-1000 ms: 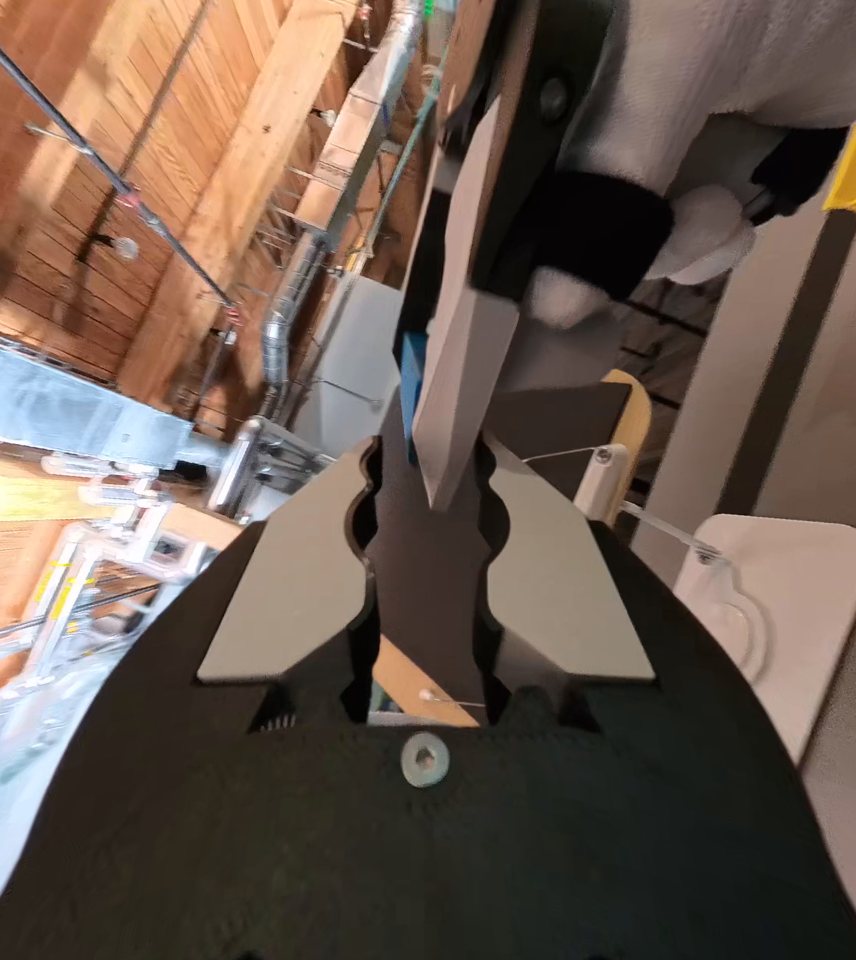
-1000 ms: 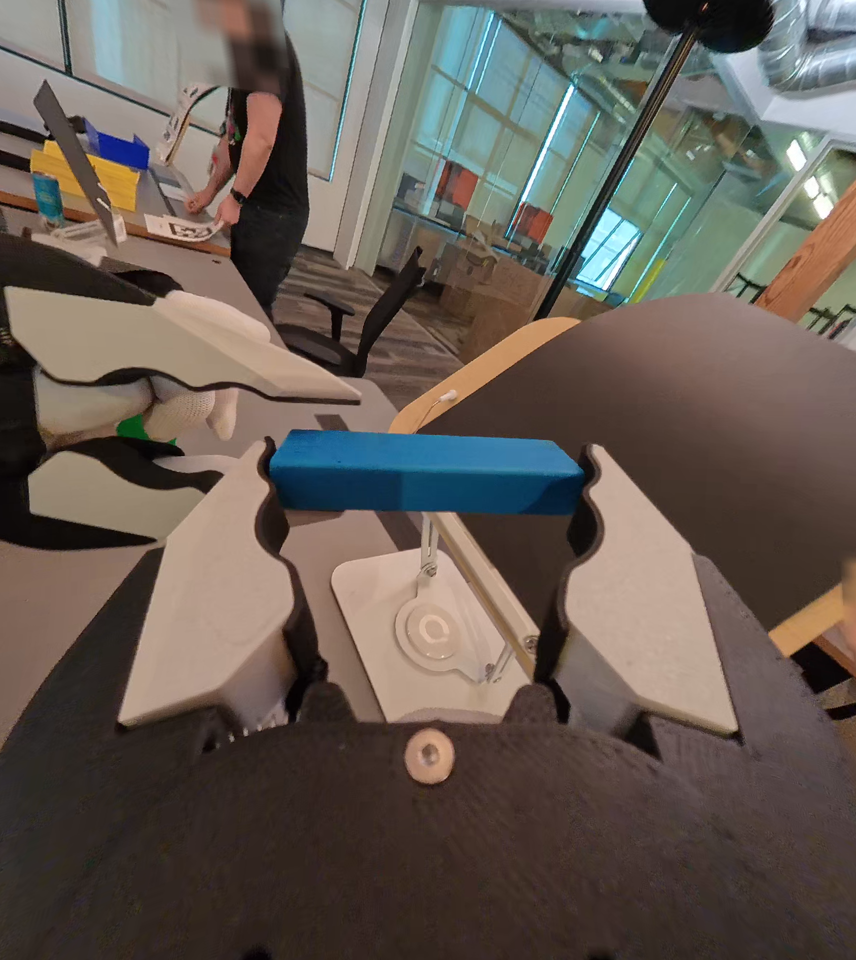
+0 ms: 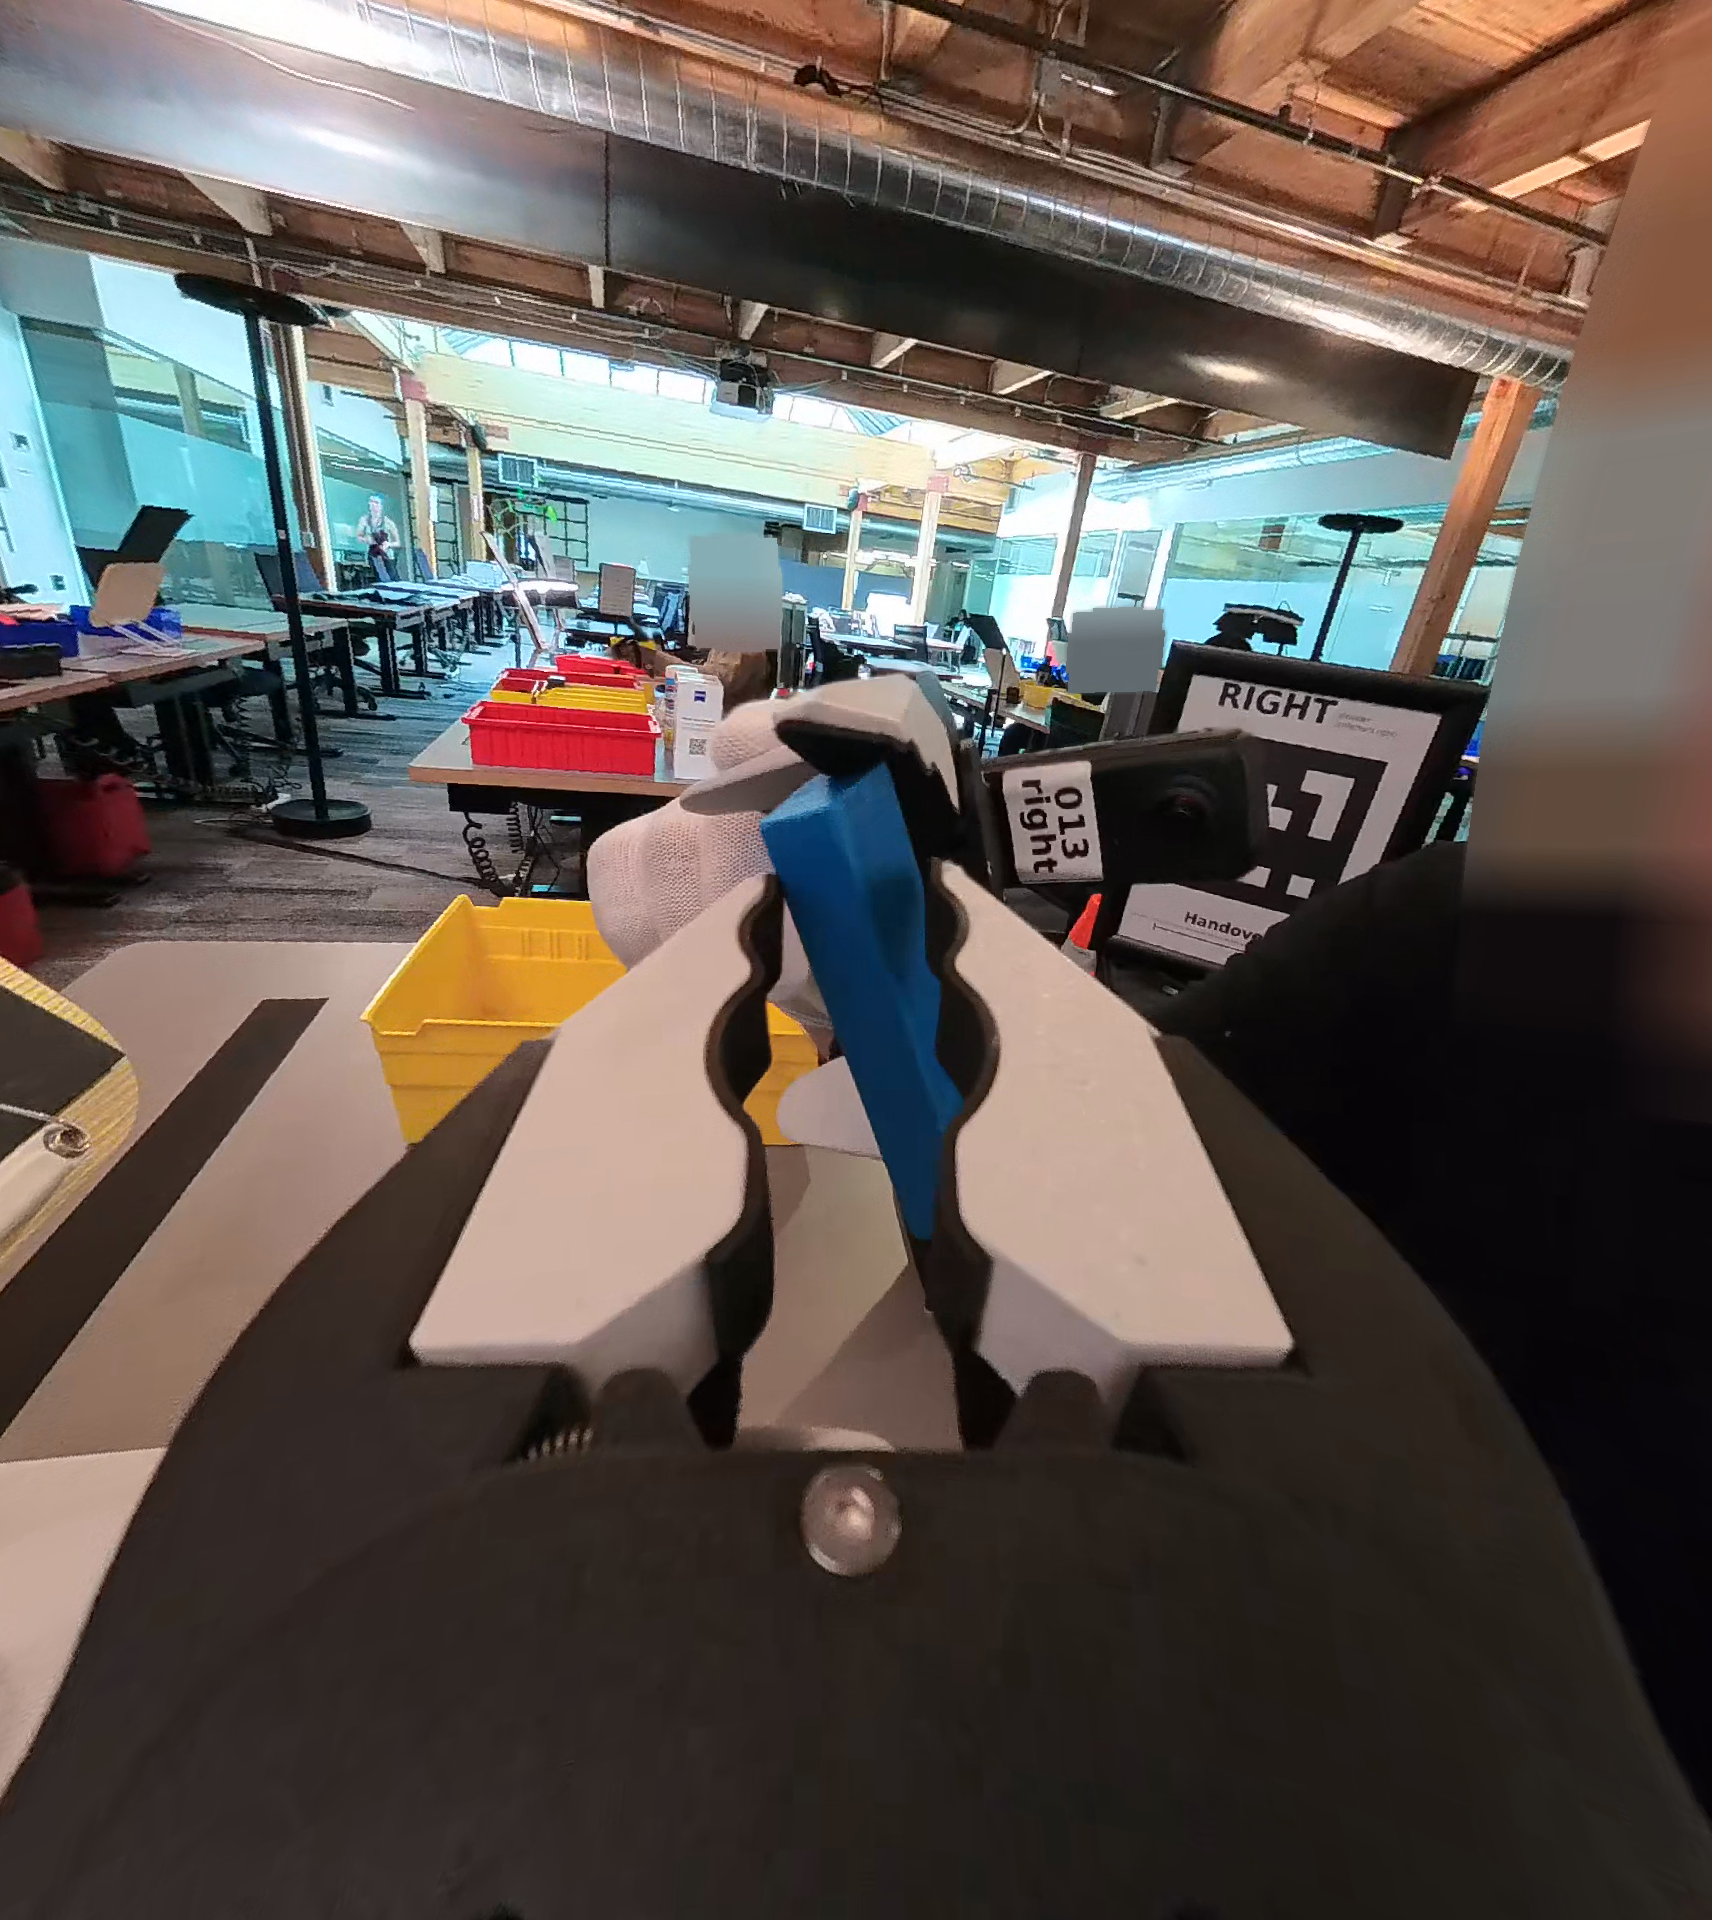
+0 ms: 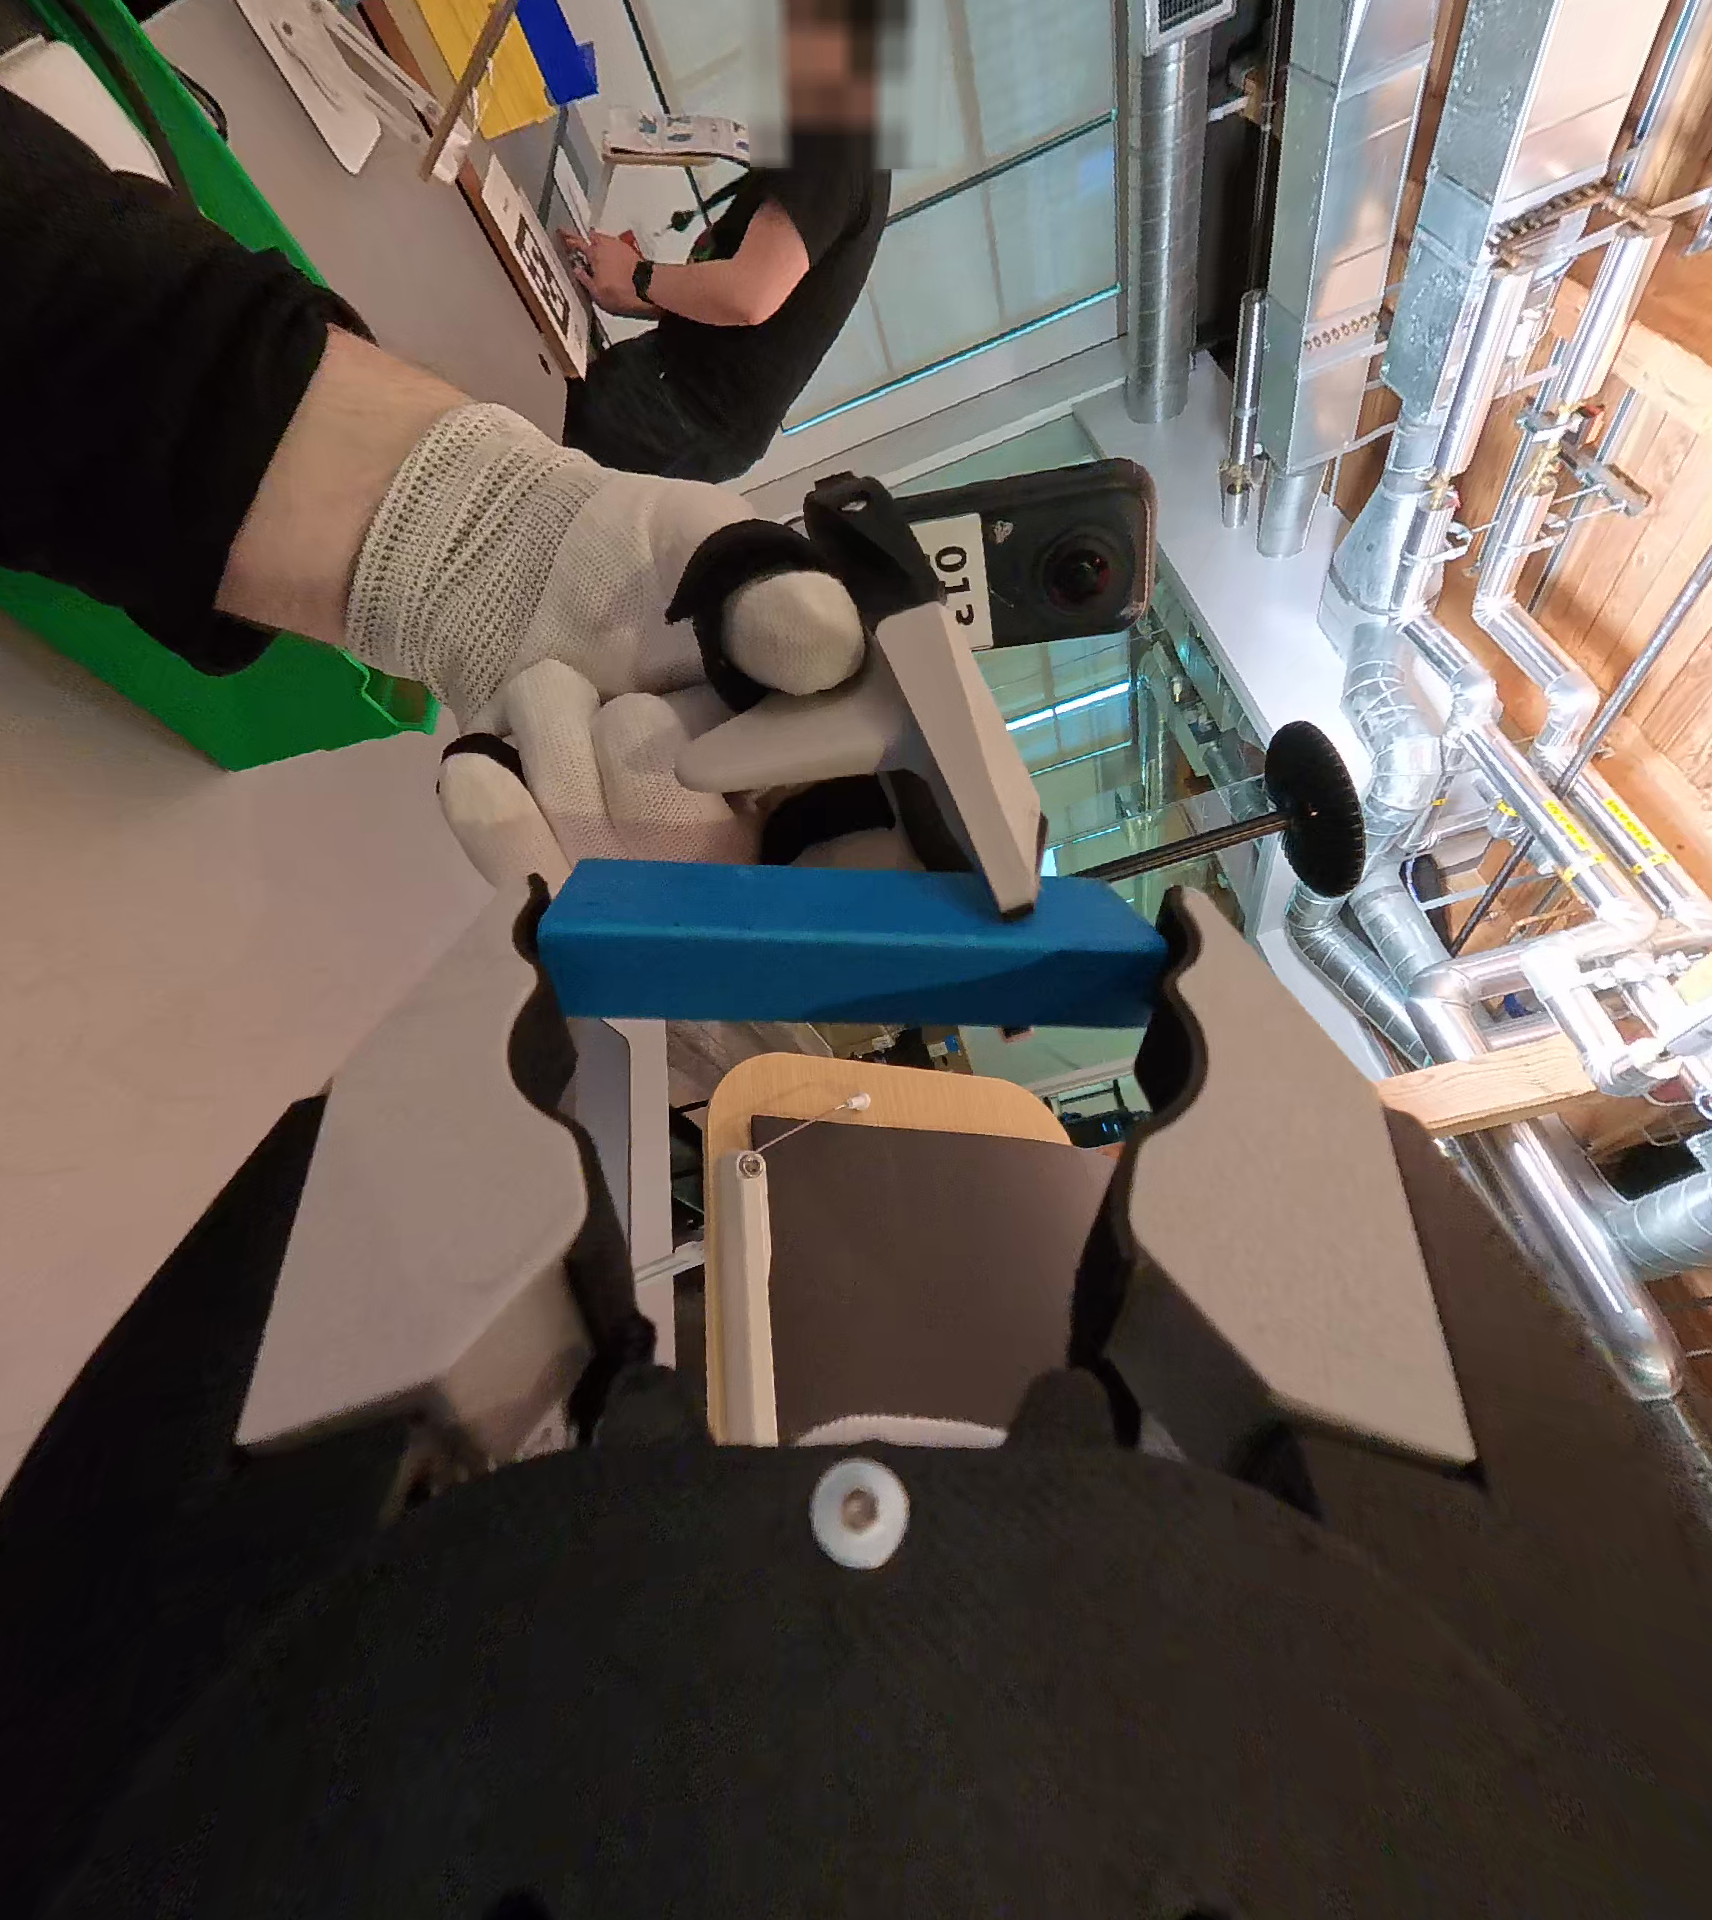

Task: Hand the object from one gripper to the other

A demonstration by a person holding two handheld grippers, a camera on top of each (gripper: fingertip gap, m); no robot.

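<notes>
A blue rectangular block (image 4: 831,956) is clamped end to end between the fingertips of my right gripper (image 4: 852,935). My left gripper (image 3: 852,904) is open and straddles the block (image 3: 873,997). The block leans against the left gripper's right finger, with a gap to the left finger. In the right wrist view one grey finger (image 4: 956,748) of the left gripper reaches over the block, and the other finger is hidden behind it. In the left wrist view the right gripper (image 3: 883,727) holds the block's far end, in a white-gloved hand (image 3: 686,873).
A yellow bin (image 3: 478,997) stands on the grey table just beyond the grippers, and a green bin (image 4: 208,707) at the left. A black board with a wood edge (image 4: 925,1247) lies below. A sign stand (image 3: 1299,790) is at the right. A person (image 4: 727,312) stands behind. The tips of both grippers are at nearly the same place.
Both grippers have turned and come together. My left gripper, apart from the block before, now has its open fingers around it. The right gripper still holds the block.
</notes>
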